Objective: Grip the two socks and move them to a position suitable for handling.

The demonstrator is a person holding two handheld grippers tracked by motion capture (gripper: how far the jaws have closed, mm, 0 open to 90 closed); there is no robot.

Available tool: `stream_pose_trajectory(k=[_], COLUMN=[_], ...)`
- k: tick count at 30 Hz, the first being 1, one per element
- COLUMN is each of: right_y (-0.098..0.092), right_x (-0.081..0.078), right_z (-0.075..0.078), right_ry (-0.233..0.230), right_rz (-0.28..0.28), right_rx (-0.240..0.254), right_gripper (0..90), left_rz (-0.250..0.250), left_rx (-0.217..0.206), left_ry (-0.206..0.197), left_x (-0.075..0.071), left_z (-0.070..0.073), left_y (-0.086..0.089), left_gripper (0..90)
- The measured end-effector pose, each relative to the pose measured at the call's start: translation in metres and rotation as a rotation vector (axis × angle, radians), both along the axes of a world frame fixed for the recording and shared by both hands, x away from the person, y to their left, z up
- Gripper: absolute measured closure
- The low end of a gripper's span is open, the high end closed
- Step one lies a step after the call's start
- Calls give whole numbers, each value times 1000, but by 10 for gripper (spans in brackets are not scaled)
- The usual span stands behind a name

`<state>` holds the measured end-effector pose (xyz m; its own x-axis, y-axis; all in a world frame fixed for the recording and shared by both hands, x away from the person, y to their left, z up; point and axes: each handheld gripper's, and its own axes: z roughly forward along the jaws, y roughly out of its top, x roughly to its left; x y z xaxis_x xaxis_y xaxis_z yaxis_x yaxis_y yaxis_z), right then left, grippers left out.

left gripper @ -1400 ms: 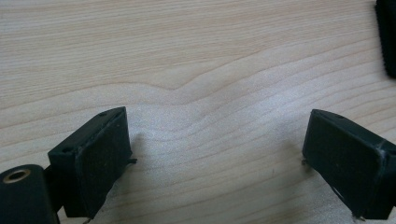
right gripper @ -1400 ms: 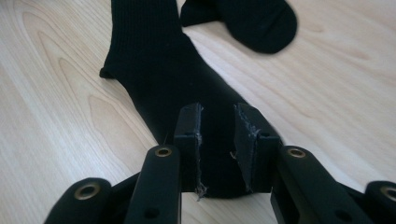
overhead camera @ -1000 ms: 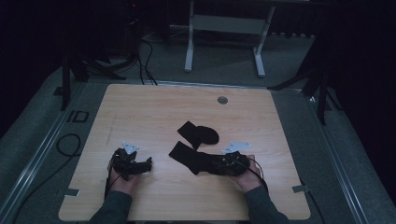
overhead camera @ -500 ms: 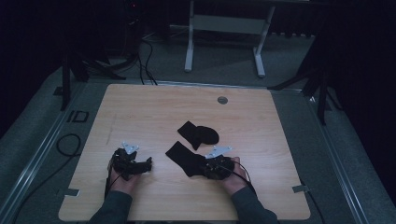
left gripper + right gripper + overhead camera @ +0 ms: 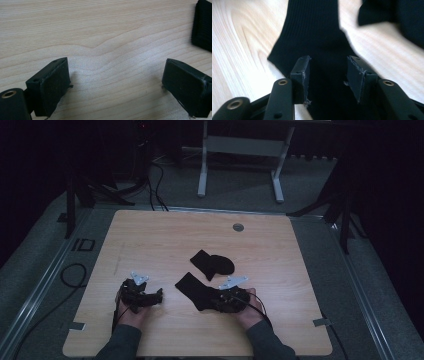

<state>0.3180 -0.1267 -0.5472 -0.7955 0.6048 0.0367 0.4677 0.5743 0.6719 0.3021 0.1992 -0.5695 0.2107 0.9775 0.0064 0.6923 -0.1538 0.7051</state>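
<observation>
The right gripper [image 5: 216,299] sits low over the toe end of the nearer black sock [image 5: 192,286], which lies flat on the wooden surface [image 5: 150,240] just in front of the person's right hand [image 5: 250,307]. Its fingers [image 5: 303,72] have just been opening and stand half spread, the sock's fabric lying between them but not pinched. The second black sock [image 5: 212,263] lies just beyond, close to the first but apart from it. The left gripper [image 5: 159,296] rests near the surface with its fingers [image 5: 53,82] spread wide on nothing, the cuff of the nearer sock [image 5: 202,25] at the edge of its view. To take this sock cleanly, the right fingers should probably press down so both pads bracket a fold of cloth, then close fully before lifting; a shallow bite on such thin knit would likely slip. The left gripper could go for the cuff end.
</observation>
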Motion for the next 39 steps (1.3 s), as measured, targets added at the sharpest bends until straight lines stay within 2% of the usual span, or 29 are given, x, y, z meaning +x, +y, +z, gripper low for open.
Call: stream_pose_trajectory(k=[2,5,10,21,29,34,39], right_y=[-5,-12,-18,-17,-14,-13,-12], right_x=[5,17,43,82,97,103,104], right_z=[7,17,24,20,10,1,0], right_ry=[-14,-27,-39,-38,-12,19,18], right_rz=[-28,-63,-102,-153,-168,-171,-177], right_rx=[34,36,17,-56,-82,-95,-93], right_gripper=[524,531,602,627,632,616,628], left_rz=[0,0,0,1,0,0,0], left_rx=[0,0,0,-1,-1,-1,0], left_ry=[0,1,2,0,1,0,1], left_x=[0,0,0,0,0,0,0], left_z=[0,0,0,0,0,0,0], left_y=[0,0,0,0,0,0,0], left_gripper=[79,80,79,79,79,79,79])
